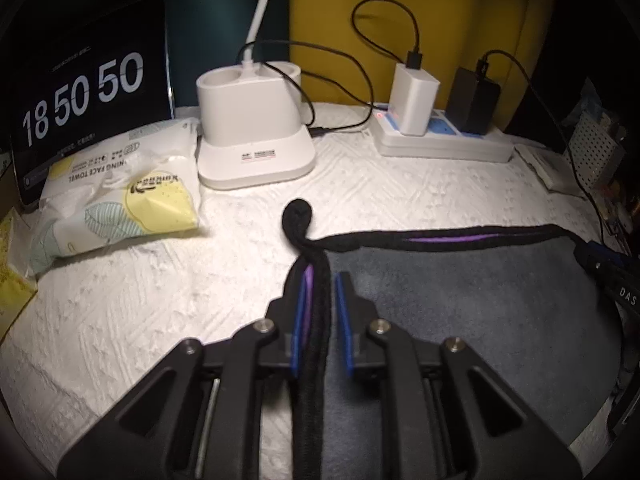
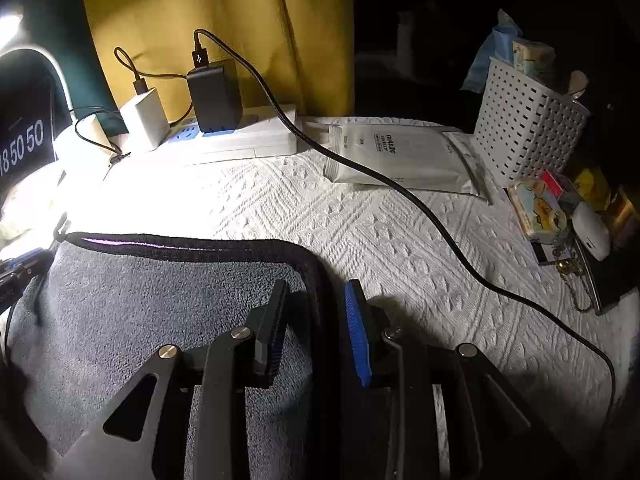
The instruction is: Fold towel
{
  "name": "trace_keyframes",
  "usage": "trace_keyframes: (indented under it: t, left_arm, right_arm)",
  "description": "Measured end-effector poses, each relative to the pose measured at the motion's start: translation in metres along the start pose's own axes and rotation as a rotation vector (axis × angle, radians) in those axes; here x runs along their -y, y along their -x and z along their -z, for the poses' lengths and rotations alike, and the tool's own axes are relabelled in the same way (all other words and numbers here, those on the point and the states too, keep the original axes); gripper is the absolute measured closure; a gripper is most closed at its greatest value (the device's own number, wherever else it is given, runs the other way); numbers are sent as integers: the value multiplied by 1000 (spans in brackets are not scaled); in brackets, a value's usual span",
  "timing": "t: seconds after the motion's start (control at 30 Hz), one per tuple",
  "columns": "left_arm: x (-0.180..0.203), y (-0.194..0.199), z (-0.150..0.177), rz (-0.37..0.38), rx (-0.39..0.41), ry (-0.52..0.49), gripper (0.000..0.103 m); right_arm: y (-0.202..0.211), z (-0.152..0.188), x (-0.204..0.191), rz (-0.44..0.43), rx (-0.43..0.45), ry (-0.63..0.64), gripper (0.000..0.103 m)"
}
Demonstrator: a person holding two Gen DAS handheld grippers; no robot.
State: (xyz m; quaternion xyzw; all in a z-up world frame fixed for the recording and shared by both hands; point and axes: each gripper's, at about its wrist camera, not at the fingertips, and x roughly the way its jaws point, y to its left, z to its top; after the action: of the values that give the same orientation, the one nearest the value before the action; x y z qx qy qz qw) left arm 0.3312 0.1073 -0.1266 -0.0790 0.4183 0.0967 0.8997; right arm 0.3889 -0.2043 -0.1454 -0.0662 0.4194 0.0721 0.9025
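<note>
A grey towel [image 1: 460, 304] with black-and-purple trim lies flat on the white textured cloth [image 1: 140, 288]. A black hanging loop [image 1: 297, 216] sticks out at its far left corner. My left gripper [image 1: 320, 292] straddles the left trimmed edge [image 1: 316, 340], jaws slightly apart around it. In the right wrist view the towel [image 2: 140, 300] fills the lower left. My right gripper [image 2: 316, 300] straddles the right trimmed edge [image 2: 324, 320], jaws apart. The right gripper also shows at the left view's right edge [image 1: 608, 268].
A tablet clock [image 1: 84, 92], a face-towel pack [image 1: 120, 196] and a white lamp base [image 1: 252, 136] stand at the back left. A power strip with chargers [image 2: 232, 136], a wipes pack [image 2: 404, 156], a black cable [image 2: 440, 232] and a white basket [image 2: 528, 124] lie right.
</note>
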Motion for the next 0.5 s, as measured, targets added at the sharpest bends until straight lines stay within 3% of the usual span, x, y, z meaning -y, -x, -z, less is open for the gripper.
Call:
trace_keyframes:
  t: [0.43, 0.5]
  left_arm:
    - [-1, 16, 14, -6, -20, 12, 83]
    - [0, 19, 16, -7, -22, 9, 81]
  right_arm:
    - [21, 12, -1, 5, 7, 3, 70]
    - [26, 15, -1, 4, 10, -1, 64]
